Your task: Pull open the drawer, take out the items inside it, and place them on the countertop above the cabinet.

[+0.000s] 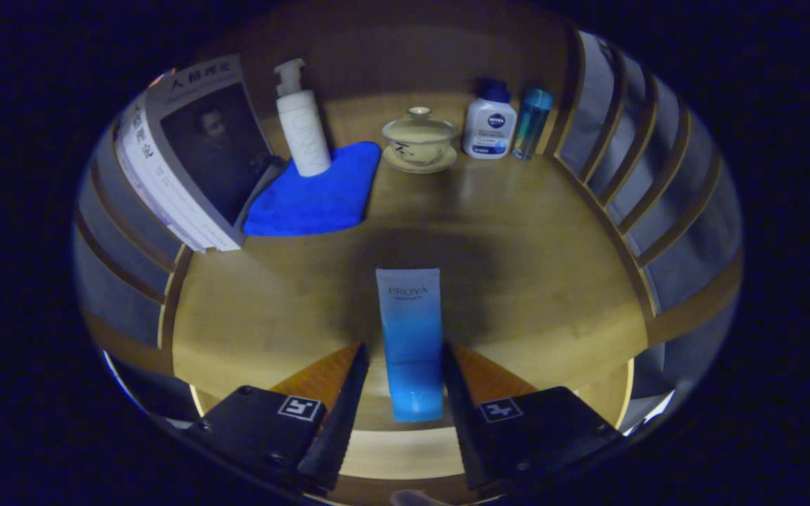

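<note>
Wood countertop carries a blue tube, which lies lengthwise between the fingers of the gripper; the fingers flank it closely on both sides, though whether they press it I cannot tell. Beyond it, near the back wall, stand a book, a pump bottle on a blue cloth, a lidded cup on its saucer, a white bottle and a teal bottle.

countertop middle bare | far edge blocked: book, pump bottle, lidded cup, bottles
</note>
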`<state>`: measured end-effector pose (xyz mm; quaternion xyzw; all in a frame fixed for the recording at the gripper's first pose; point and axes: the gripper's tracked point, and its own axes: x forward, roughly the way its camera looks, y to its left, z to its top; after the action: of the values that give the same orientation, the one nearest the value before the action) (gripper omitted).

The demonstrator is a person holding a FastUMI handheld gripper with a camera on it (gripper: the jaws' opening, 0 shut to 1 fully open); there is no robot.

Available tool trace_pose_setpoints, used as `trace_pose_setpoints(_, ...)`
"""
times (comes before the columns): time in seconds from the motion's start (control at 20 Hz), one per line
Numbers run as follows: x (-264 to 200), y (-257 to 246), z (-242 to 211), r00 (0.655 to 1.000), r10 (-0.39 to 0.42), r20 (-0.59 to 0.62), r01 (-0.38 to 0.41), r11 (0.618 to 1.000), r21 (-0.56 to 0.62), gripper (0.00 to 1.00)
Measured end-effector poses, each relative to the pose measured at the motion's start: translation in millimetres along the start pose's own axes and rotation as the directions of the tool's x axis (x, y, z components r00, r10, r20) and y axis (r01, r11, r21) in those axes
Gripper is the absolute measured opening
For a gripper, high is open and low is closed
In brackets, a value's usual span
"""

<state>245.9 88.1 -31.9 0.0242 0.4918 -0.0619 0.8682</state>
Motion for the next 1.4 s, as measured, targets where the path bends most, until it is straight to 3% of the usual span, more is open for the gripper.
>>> trace_pose_setpoints(0.15, -13, -1, 5, 0.998, -0.009, 0.058, 0.008, 1.000, 0.011, 0.68)
trace_pose_setpoints(0.45, -55, -4, 2, 0.981, 0.060, 0.184, -0.063, 0.998, 0.012, 0.67)
trace_pose_setpoints(0.6, -83, -2, -7, 0.957, 0.110, 0.270, -0.118, 0.993, 0.013, 0.71)
trace_pose_setpoints(0.65, -92, -3, -10, 0.947, 0.120, 0.299, -0.127, 0.992, 0.001, 0.81)
trace_pose_setpoints(0.7, -102, -6, -14, 0.935, 0.124, 0.333, -0.122, 0.992, -0.026, 0.82)
trace_pose_setpoints(1.05, -162, -2, -63, 0.831, 0.212, 0.515, -0.155, 0.976, -0.152, 0.81)
trace_pose_setpoints(1.2, -188, 0, -85, 0.765, 0.227, 0.602, -0.135, 0.972, -0.194, 0.82)
trace_pose_setpoints(1.35, -212, 3, -110, 0.690, 0.253, 0.678, -0.137, 0.966, -0.220, 1.00)
trace_pose_setpoints(1.4, -220, 6, -119, 0.668, 0.266, 0.695, -0.141, 0.962, -0.233, 1.00)
